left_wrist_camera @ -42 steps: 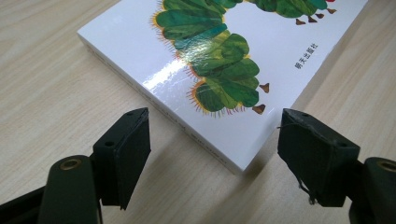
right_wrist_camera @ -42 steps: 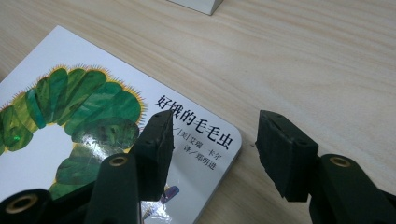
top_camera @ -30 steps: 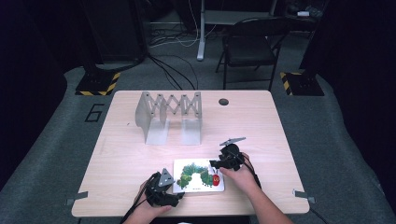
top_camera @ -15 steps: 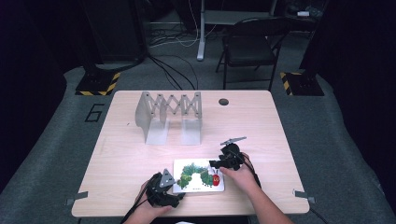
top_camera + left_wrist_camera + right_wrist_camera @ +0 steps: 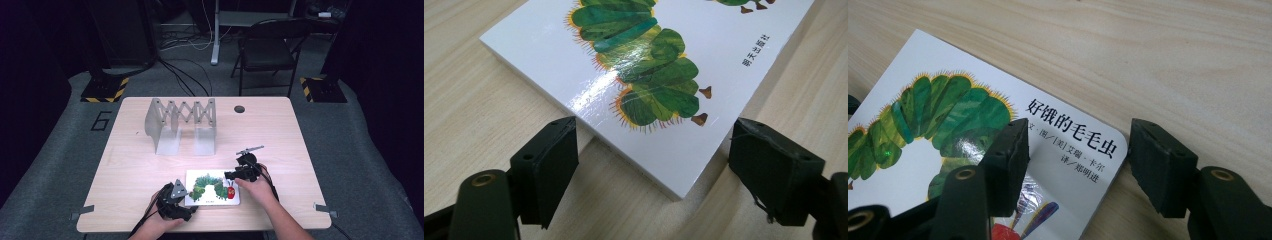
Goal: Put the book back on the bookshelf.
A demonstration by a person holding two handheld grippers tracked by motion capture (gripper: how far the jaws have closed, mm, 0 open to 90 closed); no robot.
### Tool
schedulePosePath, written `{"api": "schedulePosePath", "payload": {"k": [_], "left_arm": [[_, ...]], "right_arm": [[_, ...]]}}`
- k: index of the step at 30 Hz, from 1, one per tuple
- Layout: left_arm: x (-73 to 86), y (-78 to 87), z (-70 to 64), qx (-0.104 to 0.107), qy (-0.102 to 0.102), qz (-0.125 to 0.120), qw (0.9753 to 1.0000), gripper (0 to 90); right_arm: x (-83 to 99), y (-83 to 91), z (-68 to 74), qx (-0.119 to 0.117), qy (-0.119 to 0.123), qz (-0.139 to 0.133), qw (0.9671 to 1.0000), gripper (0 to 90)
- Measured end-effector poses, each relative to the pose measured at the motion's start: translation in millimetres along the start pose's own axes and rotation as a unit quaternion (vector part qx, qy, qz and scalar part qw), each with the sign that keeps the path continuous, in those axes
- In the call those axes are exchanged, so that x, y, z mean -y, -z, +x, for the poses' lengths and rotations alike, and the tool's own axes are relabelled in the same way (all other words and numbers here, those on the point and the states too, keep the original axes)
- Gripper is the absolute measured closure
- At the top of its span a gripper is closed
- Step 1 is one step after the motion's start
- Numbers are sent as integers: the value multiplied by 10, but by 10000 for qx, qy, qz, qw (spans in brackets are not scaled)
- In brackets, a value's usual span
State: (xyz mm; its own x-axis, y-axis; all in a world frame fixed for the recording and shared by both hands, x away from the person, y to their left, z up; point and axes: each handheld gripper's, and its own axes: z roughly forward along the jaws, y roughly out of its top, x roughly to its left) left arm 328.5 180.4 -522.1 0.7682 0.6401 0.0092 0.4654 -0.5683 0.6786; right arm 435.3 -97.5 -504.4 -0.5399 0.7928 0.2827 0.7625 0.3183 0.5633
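A white picture book (image 5: pixel 212 187) with a green caterpillar on its cover lies flat near the table's front edge. My left gripper (image 5: pixel 185 204) is at the book's near left corner. In the left gripper view the book (image 5: pixel 644 65) has its corner between the two wide-apart jaws of the open left gripper (image 5: pixel 659 172), and neither jaw touches it. My right gripper (image 5: pixel 234 175) is at the book's far right corner. In the right gripper view the open right gripper (image 5: pixel 1083 165) has one jaw over the cover (image 5: pixel 948 125) and the other over bare wood beside the rounded corner.
A grey metal expanding rack (image 5: pixel 182 122) stands upright at the back middle of the wooden table (image 5: pixel 280 135). A small dark round grommet (image 5: pixel 239 108) is set near the far edge. A folding chair (image 5: pixel 270 45) stands beyond the table.
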Motion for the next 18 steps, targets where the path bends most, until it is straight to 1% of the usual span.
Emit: {"api": "schedulePosePath", "payload": {"k": [2, 4, 8, 9, 18], "left_arm": [[-2, -3, -1, -1, 20, 23, 10000, 166], [-4, 2, 6, 49, 19, 52, 10000, 163], [1, 9, 9, 23, 11, 80, 10000, 158], [5, 2, 3, -14, 21, 38, 10000, 152], [15, -1, -18, -40, 71, 53, 10000, 114]], "right_arm": [[6, 11, 10, -19, -70, 43, 10000, 415], [13, 14, 12, 6, -24, 39, 10000, 415], [8, 18, 21, -12, -72, 21, 10000, 416], [6, 22, 26, -20, -76, 16, 10000, 416], [11, 39, 41, -29, -136, -39, 9999, 420]]}}
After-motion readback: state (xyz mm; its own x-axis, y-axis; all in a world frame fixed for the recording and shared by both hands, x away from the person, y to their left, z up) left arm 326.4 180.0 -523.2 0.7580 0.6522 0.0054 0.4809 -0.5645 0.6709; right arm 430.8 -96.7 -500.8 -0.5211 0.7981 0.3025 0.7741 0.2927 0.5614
